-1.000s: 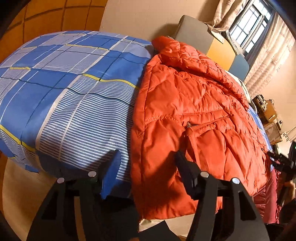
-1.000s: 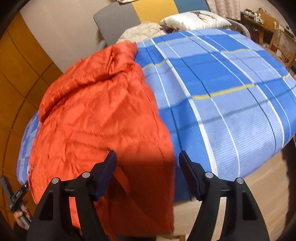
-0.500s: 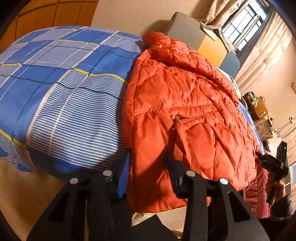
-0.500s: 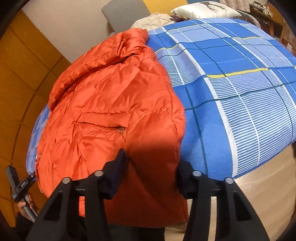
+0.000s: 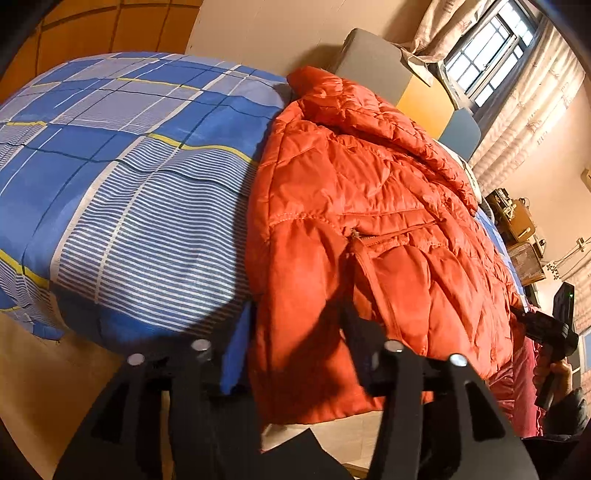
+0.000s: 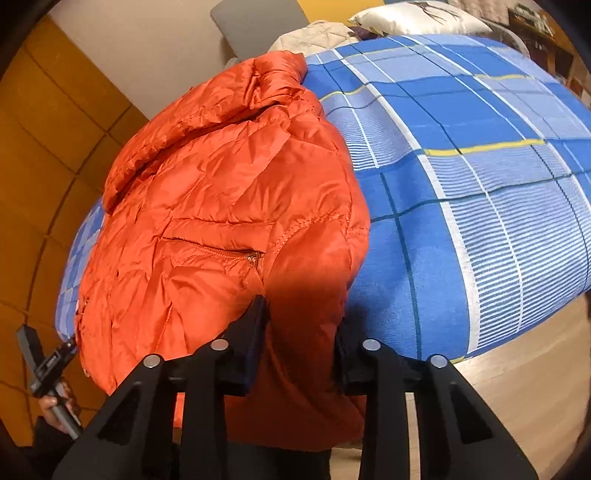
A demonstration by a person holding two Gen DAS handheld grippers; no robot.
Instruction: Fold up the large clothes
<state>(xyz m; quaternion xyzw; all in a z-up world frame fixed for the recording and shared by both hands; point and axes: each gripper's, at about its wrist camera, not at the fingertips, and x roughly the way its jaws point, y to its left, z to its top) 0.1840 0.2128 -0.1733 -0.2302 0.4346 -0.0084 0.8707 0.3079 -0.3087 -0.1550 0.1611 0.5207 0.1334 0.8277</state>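
Observation:
An orange quilted jacket (image 5: 369, 192) lies spread on a bed with a blue checked sheet (image 5: 129, 166), its hem hanging over the near edge. My left gripper (image 5: 299, 325) straddles the hem's left corner. Its jaws are opening, with the fabric between them. In the right wrist view the jacket (image 6: 221, 192) bulges between the fingers of my right gripper (image 6: 299, 325). Those jaws are closing and pinch the hem's right corner. Each view shows the other hand (image 5: 554, 373) (image 6: 51, 402) at its edge, gripping a black handle.
A grey and yellow headboard (image 5: 373, 62) stands behind the bed, with a curtained window (image 5: 491, 55) beside it. A white pillow (image 6: 417, 18) and a beige quilted garment (image 6: 314, 35) lie at the head. Cluttered shelves (image 5: 517, 221) stand at the far side. Wooden floor (image 6: 517, 387) runs below the bed.
Both grippers drew in onto the jacket's hem. The right jaws narrowed steadily onto the fabric. The left jaws narrowed, then spread a little.

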